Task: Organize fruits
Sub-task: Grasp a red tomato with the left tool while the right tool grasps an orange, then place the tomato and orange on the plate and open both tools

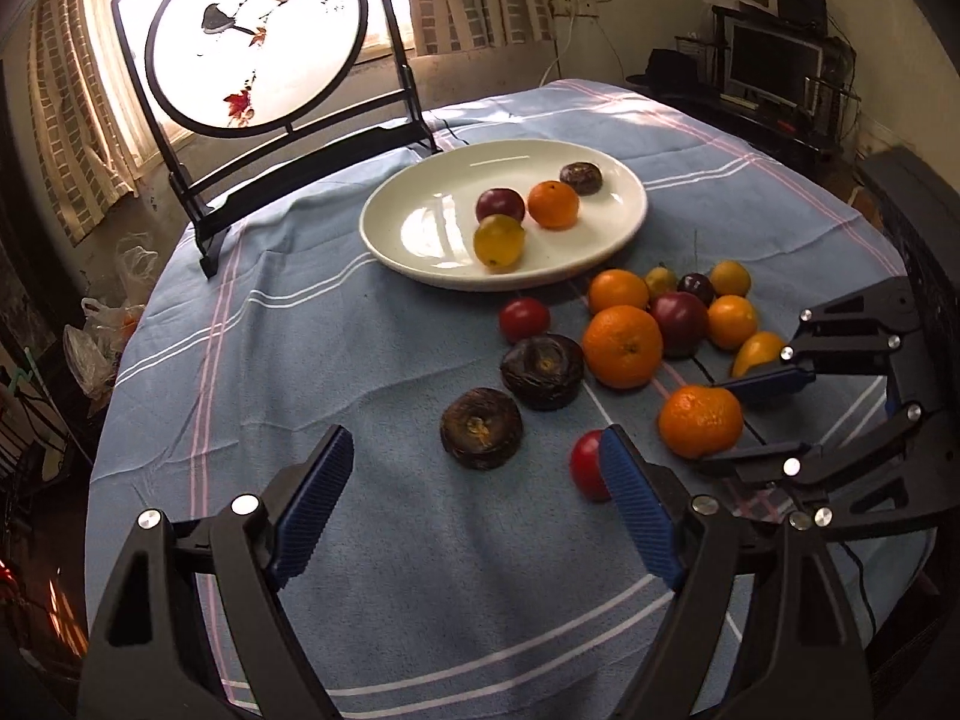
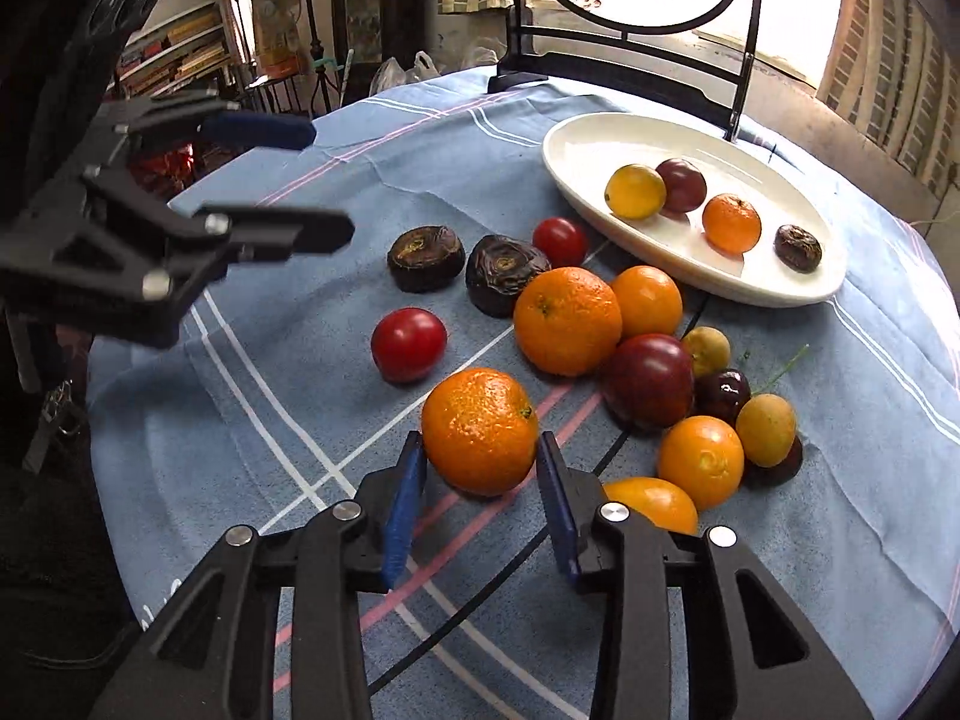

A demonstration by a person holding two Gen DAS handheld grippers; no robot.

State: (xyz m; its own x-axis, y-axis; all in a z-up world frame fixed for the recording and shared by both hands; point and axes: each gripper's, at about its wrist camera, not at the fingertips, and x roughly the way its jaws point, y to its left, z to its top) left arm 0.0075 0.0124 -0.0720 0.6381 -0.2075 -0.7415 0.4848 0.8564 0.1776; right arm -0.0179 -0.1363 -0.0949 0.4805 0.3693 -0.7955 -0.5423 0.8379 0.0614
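A white oval plate (image 1: 414, 204) (image 2: 576, 144) holds a yellow fruit (image 1: 498, 240), a dark red plum, an orange and a dark wrinkled fruit. Several oranges, red and yellow fruits and two dark wrinkled fruits (image 1: 480, 429) lie loose on the blue cloth. My right gripper (image 2: 480, 456) (image 1: 729, 420) is shut on an orange (image 2: 480, 429) (image 1: 699, 420), a finger on each side, with the orange resting on the cloth. My left gripper (image 1: 474, 456) (image 2: 324, 183) is open and empty, hovering above the cloth near a red fruit (image 1: 588, 465) (image 2: 409, 343).
A round table with a blue striped cloth (image 1: 300, 360) carries everything. A black-framed round screen with painted birds (image 1: 252, 36) stands behind the plate. Plastic bags (image 1: 102, 330) sit left of the table, a monitor (image 1: 774, 60) far right.
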